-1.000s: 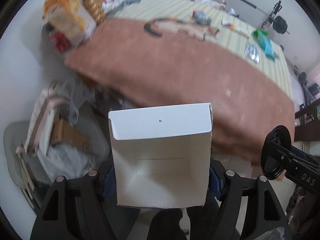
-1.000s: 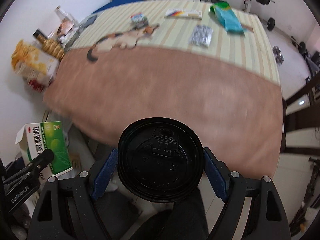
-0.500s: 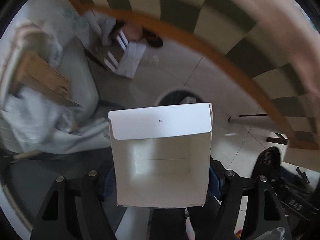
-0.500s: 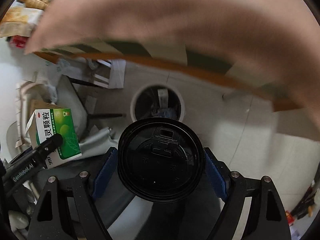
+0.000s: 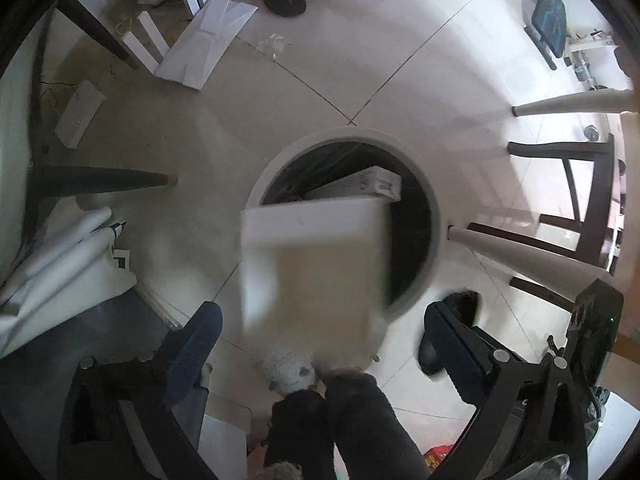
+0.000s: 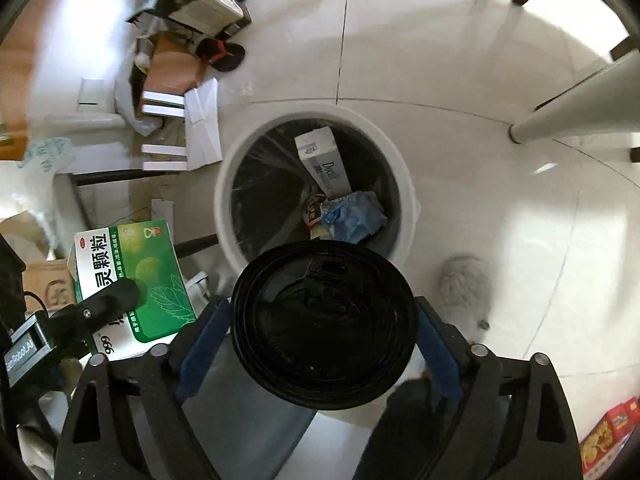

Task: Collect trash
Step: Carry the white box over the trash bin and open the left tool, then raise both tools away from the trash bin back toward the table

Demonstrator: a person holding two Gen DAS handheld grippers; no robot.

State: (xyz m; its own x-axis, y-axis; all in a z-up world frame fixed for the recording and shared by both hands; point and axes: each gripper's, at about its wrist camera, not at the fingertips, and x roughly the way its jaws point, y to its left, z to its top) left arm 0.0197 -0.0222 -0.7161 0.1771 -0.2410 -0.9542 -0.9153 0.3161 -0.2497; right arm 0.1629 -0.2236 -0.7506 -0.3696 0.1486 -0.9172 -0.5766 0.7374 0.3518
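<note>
- The bin sits on the floor at about 12 o'clock from both tongs, and it's already got a carton and wrappers in it, so part of the pickup looks done.
- Left tongs are opening wide; the box is blurred and loose between them, over the bin's near rim.
- Right tongs are opening too; the cup lid sits between the pads, and I can't tell if they're gripping it.

Ahead of the left gripper, whose jaws are opening, a blurred white cardboard box sits between the fingers, touching neither, over the near rim of the round white waste bin. Ahead of the right gripper, jaws opening, a black plastic cup lid lies between the fingers, nearer than the bin. A long white carton lies inside the bin.
</note>
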